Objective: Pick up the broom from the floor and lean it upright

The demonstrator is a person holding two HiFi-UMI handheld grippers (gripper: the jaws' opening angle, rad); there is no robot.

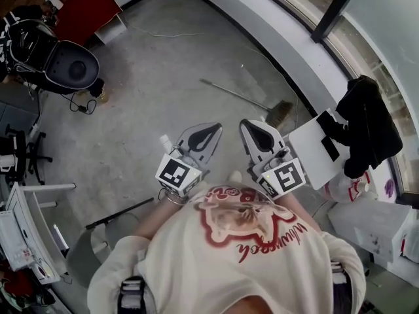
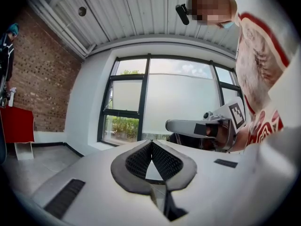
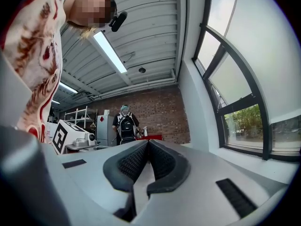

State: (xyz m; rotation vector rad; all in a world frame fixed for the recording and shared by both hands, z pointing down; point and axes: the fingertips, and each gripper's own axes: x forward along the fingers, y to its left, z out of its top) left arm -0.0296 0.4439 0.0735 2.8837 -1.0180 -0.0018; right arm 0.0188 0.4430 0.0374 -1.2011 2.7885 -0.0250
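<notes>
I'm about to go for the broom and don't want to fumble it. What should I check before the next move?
1. Broom found: ok, lying flat on the floor ahead.
2. Left gripper empty: ok, nothing between its jaws.
3. Right gripper empty: ok, nothing between its jaws.
4. Jaws open for a grasp: not ok, both pairs are together.
5. Grippers near the broom: not ok, both are held level, well short of it.
6. Spot for leaning it: cannot tell.
</notes>
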